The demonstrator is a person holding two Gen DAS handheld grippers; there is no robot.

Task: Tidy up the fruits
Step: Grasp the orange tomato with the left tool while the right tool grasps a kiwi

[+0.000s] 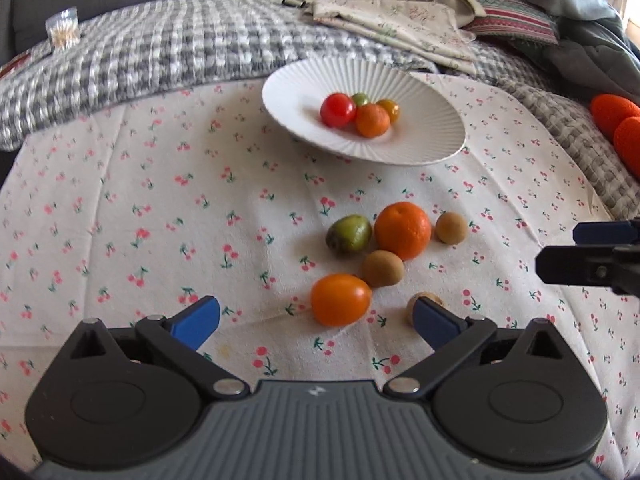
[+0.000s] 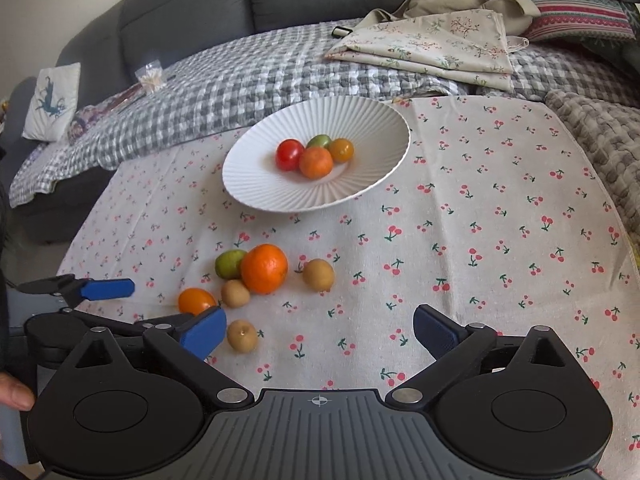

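Left gripper (image 1: 316, 322) wide open above orange tomato (image 1: 341, 299), right gripper (image 2: 318, 330) wide, empty, 4 fruits in plate (image 2: 260, 184), 6 on cloth (image 2: 480, 240)

Four small fruits (image 2: 316, 154) are sitting in the plate (image 2: 256, 184) on the cloth (image 2: 480, 240); six more fruits (image 2: 264, 268) are lying before it, leftward

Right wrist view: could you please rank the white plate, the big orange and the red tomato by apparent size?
1. white plate
2. big orange
3. red tomato; it sits farther from the camera, which may exaggerate the gap.
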